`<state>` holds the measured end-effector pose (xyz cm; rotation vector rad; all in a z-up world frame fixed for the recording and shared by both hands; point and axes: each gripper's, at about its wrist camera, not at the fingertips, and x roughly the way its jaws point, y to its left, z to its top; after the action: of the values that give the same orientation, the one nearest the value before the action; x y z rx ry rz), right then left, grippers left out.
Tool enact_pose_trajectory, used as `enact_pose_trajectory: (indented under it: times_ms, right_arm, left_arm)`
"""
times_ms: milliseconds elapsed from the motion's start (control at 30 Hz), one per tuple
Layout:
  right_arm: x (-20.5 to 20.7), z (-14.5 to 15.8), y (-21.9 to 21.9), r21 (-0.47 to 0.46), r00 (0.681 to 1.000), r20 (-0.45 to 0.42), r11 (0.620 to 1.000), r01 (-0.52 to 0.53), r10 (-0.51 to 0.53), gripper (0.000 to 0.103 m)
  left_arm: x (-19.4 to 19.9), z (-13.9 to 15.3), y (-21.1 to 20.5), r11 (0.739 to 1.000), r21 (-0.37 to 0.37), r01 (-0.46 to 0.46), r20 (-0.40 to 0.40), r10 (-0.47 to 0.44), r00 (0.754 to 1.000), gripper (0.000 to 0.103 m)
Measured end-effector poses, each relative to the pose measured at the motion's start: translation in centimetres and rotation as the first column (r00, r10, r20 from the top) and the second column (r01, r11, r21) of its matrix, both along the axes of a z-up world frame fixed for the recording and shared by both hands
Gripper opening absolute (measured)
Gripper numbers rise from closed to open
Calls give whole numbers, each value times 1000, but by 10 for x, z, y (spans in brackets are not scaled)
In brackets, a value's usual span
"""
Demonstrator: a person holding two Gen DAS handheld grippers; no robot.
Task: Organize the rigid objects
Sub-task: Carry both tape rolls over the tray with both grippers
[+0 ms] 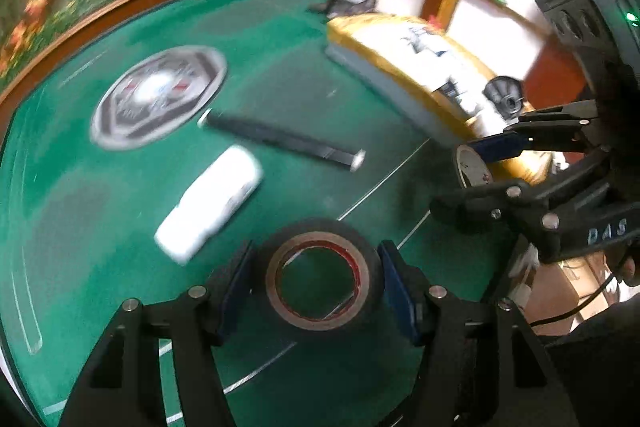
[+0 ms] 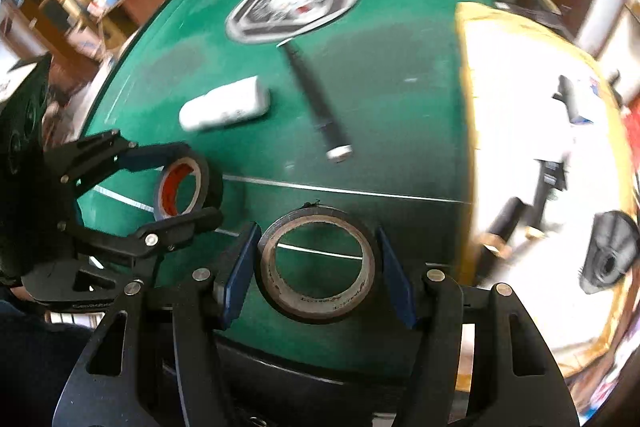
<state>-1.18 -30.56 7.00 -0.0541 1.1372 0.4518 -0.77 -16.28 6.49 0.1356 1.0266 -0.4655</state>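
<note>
Jaws of left gripper (image 1: 316, 283) clamp red-cored tape roll (image 1: 320, 277); right gripper (image 2: 316, 267) clamps grey-cored tape roll (image 2: 318, 265), both above green table (image 2: 380, 99).

Each black claw (image 1: 316, 287) has blue pads (image 2: 240, 273) and silver screws.

Two black tape rolls (image 1: 320, 275) (image 2: 318, 267) held aloft; white case (image 1: 210, 201) and black rod (image 1: 280, 139) flat on green felt
</note>
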Motion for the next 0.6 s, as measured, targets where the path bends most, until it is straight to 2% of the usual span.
enact_pose_trajectory:
  times_ms: [200,367,600]
  right_arm:
    - [-6,23,-60,74,980,27,978,193,-195,59]
    - [-18,35,-113,101,934,50,932,348,-354,59]
    - [-23,31,-164,116,877,27,873,473,-479,59]
  left_arm:
    - [21,22,-42,990,-66,124,27,-123,992,62]
    - [42,36,-84,971,-98,218,41,-215,976,62]
    - [57,34,-144,945,-89,315,54,-311,949,62]
